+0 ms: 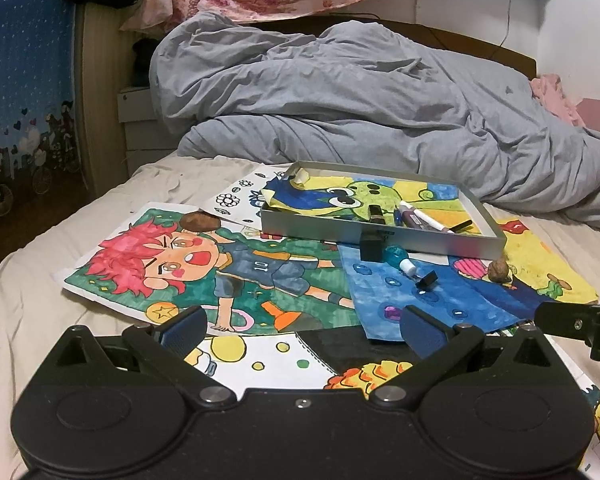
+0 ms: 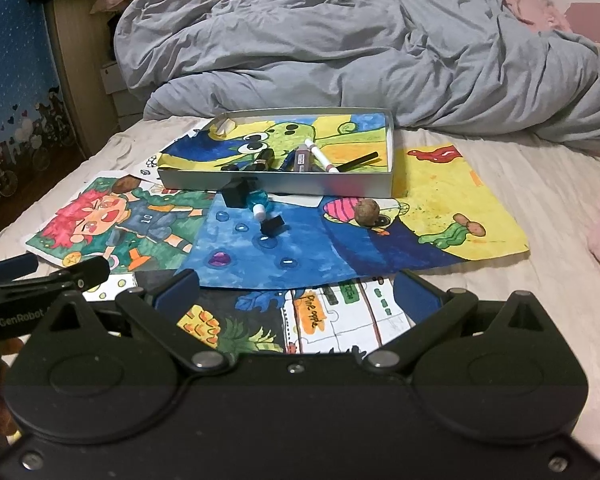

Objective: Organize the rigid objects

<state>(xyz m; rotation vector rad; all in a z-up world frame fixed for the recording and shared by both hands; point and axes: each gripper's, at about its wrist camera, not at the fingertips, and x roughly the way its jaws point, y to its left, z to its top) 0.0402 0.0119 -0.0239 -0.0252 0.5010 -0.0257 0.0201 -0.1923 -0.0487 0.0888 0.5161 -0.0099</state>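
On the bed (image 2: pixel 520 184), over a spread of coloured drawings, a shallow grey tray (image 2: pixel 276 186) rests with a frog picture lining its floor. Inside it, toward the near wall, lie a purple-capped white marker (image 2: pixel 318 154), a grey tube (image 2: pixel 301 159), a slim black stick (image 2: pixel 358 162) and a few dark pieces too crowded to tell apart. Just outside the tray's near wall, on the blue drawing (image 2: pixel 268 256), sit a black block (image 2: pixel 236 196), a small blue bottle with a white cap (image 2: pixel 258 204) lying on its side, and a small black clip-like piece (image 2: pixel 272 226). A walnut (image 2: pixel 367 211) sits to the right of these, apart from them, near the tray's right corner. A second brown nut (image 1: pixel 199 221) lies on the red-haired cartoon drawing (image 1: pixel 188 264), left of the tray. The left claw (image 1: pixel 300 326) hangs low over the near drawings, spread wide with nothing between its blue pads (image 1: pixel 182 330). The right claw (image 2: pixel 296 292) is likewise wide apart and empty, just beside the left one, above the pineapple page (image 2: pixel 312 318). A rumpled grey duvet (image 2: pixel 340 40) fills the far side of the bed.
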